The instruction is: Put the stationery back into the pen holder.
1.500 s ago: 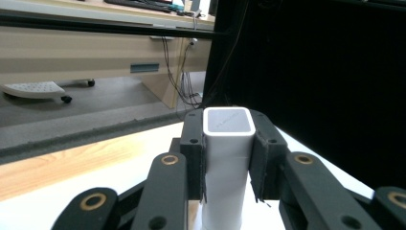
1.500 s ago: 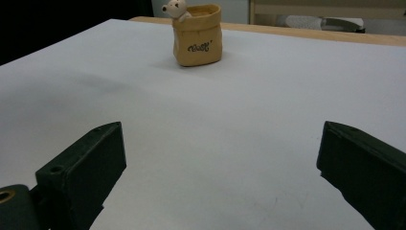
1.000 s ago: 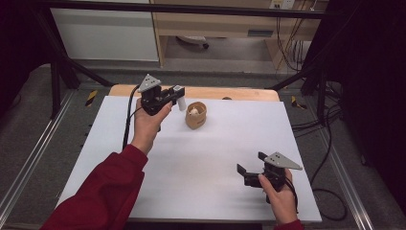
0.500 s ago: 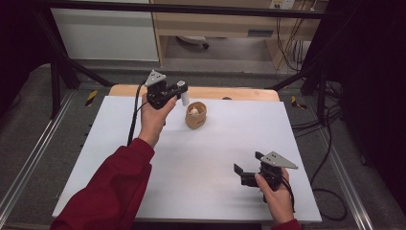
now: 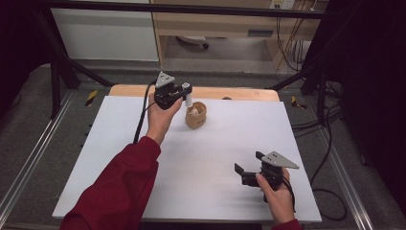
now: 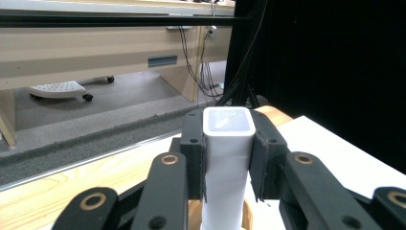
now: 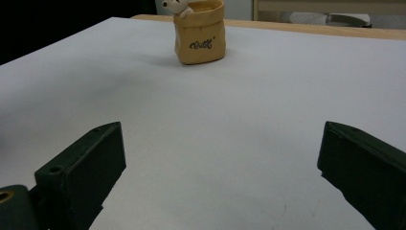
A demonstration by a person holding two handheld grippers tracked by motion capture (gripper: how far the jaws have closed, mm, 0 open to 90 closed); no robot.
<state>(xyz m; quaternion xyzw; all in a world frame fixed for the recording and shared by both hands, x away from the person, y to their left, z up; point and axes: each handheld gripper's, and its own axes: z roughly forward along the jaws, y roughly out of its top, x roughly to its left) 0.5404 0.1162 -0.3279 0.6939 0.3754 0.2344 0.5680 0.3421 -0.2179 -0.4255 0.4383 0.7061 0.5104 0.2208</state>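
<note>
A small tan bag-shaped holder (image 5: pixel 196 115) (image 7: pixel 200 34) with dark lettering and a little white figure at its rim stands near the far middle of the white table (image 5: pixel 215 158). My left gripper (image 5: pixel 186 94) (image 6: pixel 229 143) is shut on an upright white square tube (image 5: pixel 188 97) (image 6: pixel 227 163), held just above the holder's left rim. A sliver of the holder (image 6: pixel 246 215) appears below the tube in the left gripper view. My right gripper (image 5: pixel 248 167) (image 7: pixel 220 182) is open at the near right of the table, low over the surface, with nothing between its jaws.
A wooden strip (image 5: pixel 239 93) runs along the table's far edge. Beyond it are a wooden bench (image 5: pixel 215 24), a white panel (image 5: pixel 105 33) and cables (image 5: pixel 287 43) at the back right. Metal rails (image 5: pixel 28 163) flank both sides.
My left gripper has carried the white tube to the right and toward the back, from left of the holder to just over its rim. The right gripper has barely shifted.
</note>
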